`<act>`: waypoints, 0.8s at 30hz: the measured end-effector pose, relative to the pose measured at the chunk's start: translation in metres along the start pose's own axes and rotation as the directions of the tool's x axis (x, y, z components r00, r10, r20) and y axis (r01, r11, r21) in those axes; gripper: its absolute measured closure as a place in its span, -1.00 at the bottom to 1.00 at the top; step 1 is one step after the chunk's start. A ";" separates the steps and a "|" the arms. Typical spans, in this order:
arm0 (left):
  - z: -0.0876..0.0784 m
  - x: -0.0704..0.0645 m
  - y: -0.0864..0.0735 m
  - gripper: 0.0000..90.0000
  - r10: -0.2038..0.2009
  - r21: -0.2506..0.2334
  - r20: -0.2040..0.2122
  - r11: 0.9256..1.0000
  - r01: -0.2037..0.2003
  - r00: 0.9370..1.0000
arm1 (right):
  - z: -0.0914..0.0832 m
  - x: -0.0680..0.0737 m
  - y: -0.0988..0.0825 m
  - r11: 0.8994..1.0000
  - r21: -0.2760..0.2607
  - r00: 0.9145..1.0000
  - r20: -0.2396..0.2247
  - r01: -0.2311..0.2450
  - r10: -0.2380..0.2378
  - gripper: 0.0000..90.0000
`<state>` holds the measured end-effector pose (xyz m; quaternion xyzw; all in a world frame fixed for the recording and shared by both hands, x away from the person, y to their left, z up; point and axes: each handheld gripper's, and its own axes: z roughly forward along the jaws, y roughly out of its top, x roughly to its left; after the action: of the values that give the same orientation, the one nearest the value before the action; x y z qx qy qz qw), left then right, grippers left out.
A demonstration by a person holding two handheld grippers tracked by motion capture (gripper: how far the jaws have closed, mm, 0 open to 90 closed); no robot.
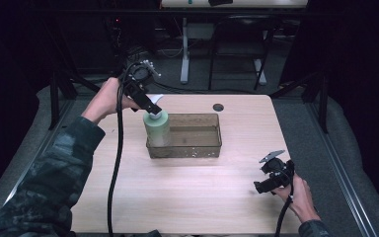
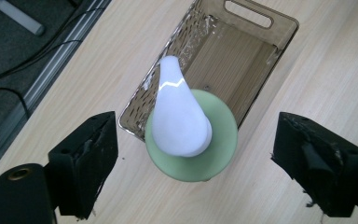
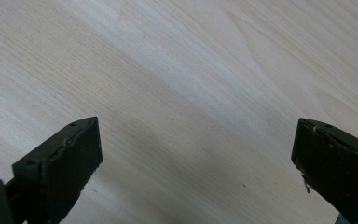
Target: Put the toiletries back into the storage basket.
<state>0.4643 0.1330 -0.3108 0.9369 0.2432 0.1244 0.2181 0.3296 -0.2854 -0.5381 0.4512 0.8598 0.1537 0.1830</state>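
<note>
A pale green bottle (image 1: 157,129) with a white pump head (image 2: 179,116) stands upright at the left end of a clear brownish bin (image 1: 197,148). My left gripper (image 1: 153,109) hangs just above the pump head, pointing down. In the left gripper view its jaws stand wide apart on either side of the bottle (image 2: 219,149), touching nothing, so the left gripper (image 2: 196,135) is open. My right gripper (image 1: 259,186) rests near the table's front right corner. It (image 3: 196,140) is open over bare wood with nothing between its jaws.
The bin (image 2: 242,51) has a handle slot at its far end and lies across the middle of the wooden table (image 1: 187,197). A round cable hole (image 1: 218,107) sits behind the bin. A white scrap (image 1: 156,97) lies near the left hand.
</note>
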 end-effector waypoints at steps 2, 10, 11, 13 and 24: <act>-0.003 -0.001 -0.004 -0.78 -0.007 -0.011 -0.002 1.000 0.007 1.000 | 0.000 0.000 0.000 1.000 -0.001 1.000 0.002 0.002 -0.002 -0.97; -0.009 -0.009 -0.026 -0.93 -0.024 -0.024 -0.025 0.999 0.023 0.999 | -0.001 0.000 0.000 1.000 0.001 1.000 0.006 0.004 -0.004 -0.97; -0.010 -0.010 -0.029 -0.95 -0.022 -0.025 -0.028 0.999 0.021 0.999 | 0.000 0.000 0.000 1.000 -0.001 1.000 0.007 0.006 -0.006 -0.97; -0.009 -0.013 -0.035 -0.96 -0.021 -0.021 -0.034 1.000 0.020 0.999 | -0.001 0.000 0.000 1.000 0.001 1.000 0.007 0.004 -0.004 -0.97; 0.002 -0.028 -0.085 -1.00 -0.064 -0.050 -0.024 0.997 0.063 0.998 | -0.001 0.000 0.000 1.000 0.002 1.000 0.007 0.001 -0.002 -0.97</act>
<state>0.4072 0.1850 -0.3557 0.9214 0.2725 0.1353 0.2419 0.3291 -0.2852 -0.5373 0.4513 0.8596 0.1513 0.1858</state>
